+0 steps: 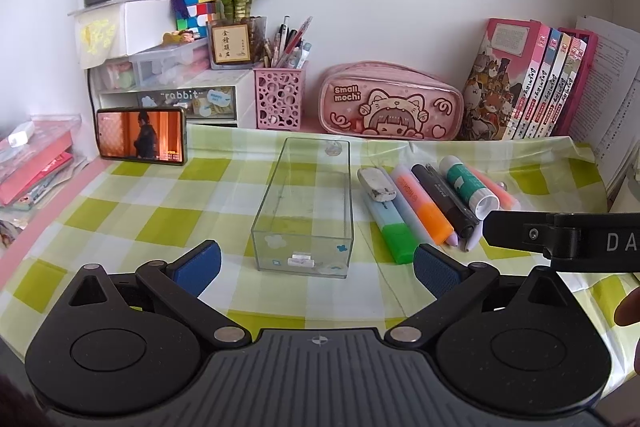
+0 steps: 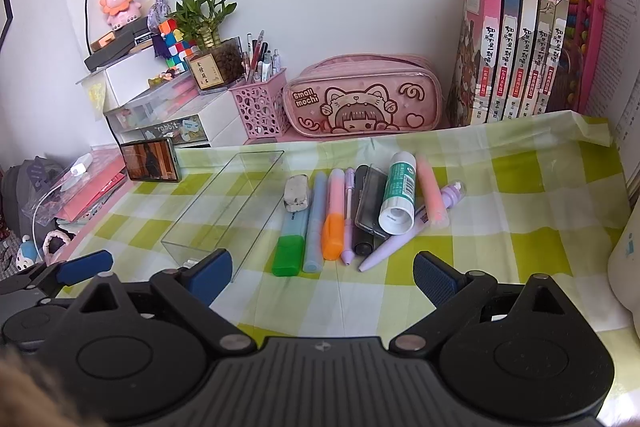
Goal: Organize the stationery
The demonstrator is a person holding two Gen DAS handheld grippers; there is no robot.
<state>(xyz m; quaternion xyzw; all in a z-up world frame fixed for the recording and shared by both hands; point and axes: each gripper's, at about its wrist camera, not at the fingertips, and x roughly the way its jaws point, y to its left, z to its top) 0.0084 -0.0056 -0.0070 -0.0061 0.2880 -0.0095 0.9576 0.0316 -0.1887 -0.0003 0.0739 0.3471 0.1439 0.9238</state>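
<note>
From the left wrist camera, the left gripper (image 1: 317, 264) stood with its blue-padded jaws spread wide and nothing between them, hovering above the near edge of the desk with its green-and-white checked cloth (image 1: 132, 211). Straight ahead, mid-desk, sat the clear rectangular plastic box (image 1: 305, 209) — empty, one short end facing the camera. Just beside it on the right lay the loose stationery: a scuffed white eraser (image 1: 377, 184) resting on a pale blue highlighter with a green cap (image 1: 390, 227), then a pink highlighter with an orange cap (image 1: 418, 205), a black marker (image 1: 444, 201) and a green-labelled white glue stick (image 1: 469, 185).

From the right wrist camera, the right gripper (image 2: 322, 277) was likewise released, holding nothing, and aimed at the row of pens. The glue stick (image 2: 398, 193) lay propped across the neighbouring pens, toward the desk's back edge, with a lilac pen (image 2: 390, 245) slanting beneath it.

These pieces look light and rigid but round and smooth — likely to roll. Pinching each barrel crosswise at mid-length seems safest; the eraser, being soft and grippy, should take a squeeze across its short sides.
</note>
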